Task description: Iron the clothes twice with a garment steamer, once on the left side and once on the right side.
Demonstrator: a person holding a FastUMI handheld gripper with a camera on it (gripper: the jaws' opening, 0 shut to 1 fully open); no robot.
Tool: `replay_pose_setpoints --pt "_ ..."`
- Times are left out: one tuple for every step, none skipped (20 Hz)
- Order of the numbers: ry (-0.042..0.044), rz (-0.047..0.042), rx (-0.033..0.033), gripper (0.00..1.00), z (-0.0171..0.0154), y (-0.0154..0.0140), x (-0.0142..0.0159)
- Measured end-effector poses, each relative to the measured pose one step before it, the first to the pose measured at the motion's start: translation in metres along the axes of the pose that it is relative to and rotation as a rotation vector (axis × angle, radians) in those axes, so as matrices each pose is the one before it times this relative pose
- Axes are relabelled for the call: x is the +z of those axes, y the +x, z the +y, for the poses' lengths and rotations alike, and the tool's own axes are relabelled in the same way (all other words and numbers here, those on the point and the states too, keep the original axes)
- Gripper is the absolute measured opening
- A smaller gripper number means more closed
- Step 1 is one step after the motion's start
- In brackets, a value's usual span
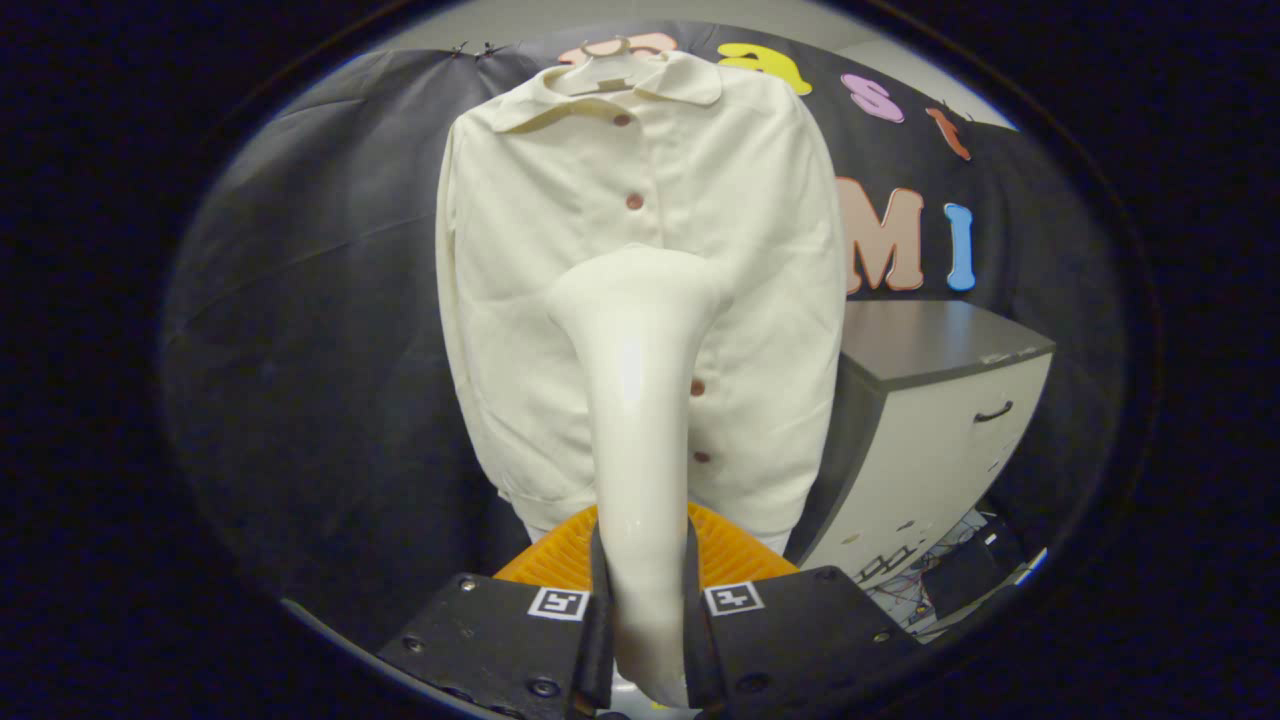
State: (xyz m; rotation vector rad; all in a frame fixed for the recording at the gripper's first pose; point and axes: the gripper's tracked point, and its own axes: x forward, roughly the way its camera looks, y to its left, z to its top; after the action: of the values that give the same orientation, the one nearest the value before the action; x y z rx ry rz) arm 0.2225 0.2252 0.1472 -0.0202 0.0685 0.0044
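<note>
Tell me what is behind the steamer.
The gripper is shut on the steamer. Behind it hangs the cream shirt; part of its button placket is covered.

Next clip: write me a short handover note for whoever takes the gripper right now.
Gripper: shut on the garment steamer, both fingers pressing its handle.
Steamer head is raised in front of the cream buttoned shirt, near the button line at mid-chest; contact cannot be judged.
Shirt hangs on a hanger against the black cloth; a cabinet stands beside it.
Done: steamer picked up.
Left: passes completed cannot be told; assume both sides.
</note>
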Motion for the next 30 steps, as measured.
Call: replay_pose_setpoints --pt "-0.00491 -0.04310 -0.01256 0.28 -0.01074 -0.00305 0.02283" --pt "-0.01190 -0.03941 -0.01178 0.28 -0.00872 0.00258 0.02223" --pt "-0.01274 -0.02707 -0.00722 0.28 -0.00757 0.00212 0.01774" --pt "-0.00800 -0.01414 -0.01058 0.28 -0.00971 0.00366 0.01568" --pt "0.00621 -0.01571 -0.01011 0.28 -0.00829 0.00553 0.01522" --pt "0.01085 -0.02357 -0.00668 0.28 -0.00833 0.00754 0.01489" --pt "0.00812 -0.02220 -0.00626 0.28 -0.00583 0.00761 0.01298" --pt "0.00889 -0.01510 -0.00267 0.28 -0.00450 0.00661 0.00985" --pt "0.00884 -0.01155 0.00416 0.28 -0.00124 0.00542 0.00774" --pt "0.00247 -0.00904 0.00587 0.28 -0.00008 0.00702 0.00503" --pt "-0.00402 0.00048 0.00230 0.28 0.00046 0.00677 0.00135" --pt "-0.00946 0.00531 0.00289 0.28 0.00220 0.00845 -0.00385" --pt "-0.01580 0.02187 0.00119 0.27 0.00158 0.00879 -0.00894" --pt "-0.00627 0.00453 0.00035 0.28 0.00046 0.00653 -0.00687" --pt "0.00552 0.01832 0.00413 0.28 0.00234 0.00365 -0.01076" --pt "0.00500 0.01356 0.00261 0.28 0.00193 0.00095 -0.01180" --pt "-0.00292 0.01763 0.00248 0.28 0.00122 0.00163 -0.01343" --pt "-0.00649 0.02482 0.00243 0.28 -0.00066 0.00492 -0.01422" --pt "-0.00419 0.02419 0.00232 0.28 0.00012 0.00240 -0.01427" --pt "0.00187 0.02240 0.00037 0.28 0.00008 0.00125 -0.01371" --pt "0.00678 0.02197 -0.00303 0.28 -0.00174 0.00011 -0.01382" --pt "0.00851 0.02331 -0.00551 0.28 -0.00319 0.00241 -0.01300" --pt "0.01013 0.02034 -0.00517 0.28 -0.00328 0.00259 -0.01191" --pt "0.01146 0.02242 -0.00543 0.28 -0.00305 0.00339 -0.01033" --pt "0.00887 0.02006 -0.00284 0.28 -0.00277 0.00235 -0.00974" --pt "0.00520 0.01653 -0.00233 0.28 -0.00261 0.00109 -0.00943" --pt "0.00309 0.01533 -0.00060 0.28 -0.00206 0.00166 -0.00813" --pt "0.00072 0.01892 0.00142 0.28 -0.00179 0.00134 -0.00897" --pt "-0.00003 0.01488 -0.00021 0.28 -0.00174 0.00094 -0.00768" --pt "-0.00413 0.01476 -0.00147 0.28 -0.00207 0.00289 -0.00809"
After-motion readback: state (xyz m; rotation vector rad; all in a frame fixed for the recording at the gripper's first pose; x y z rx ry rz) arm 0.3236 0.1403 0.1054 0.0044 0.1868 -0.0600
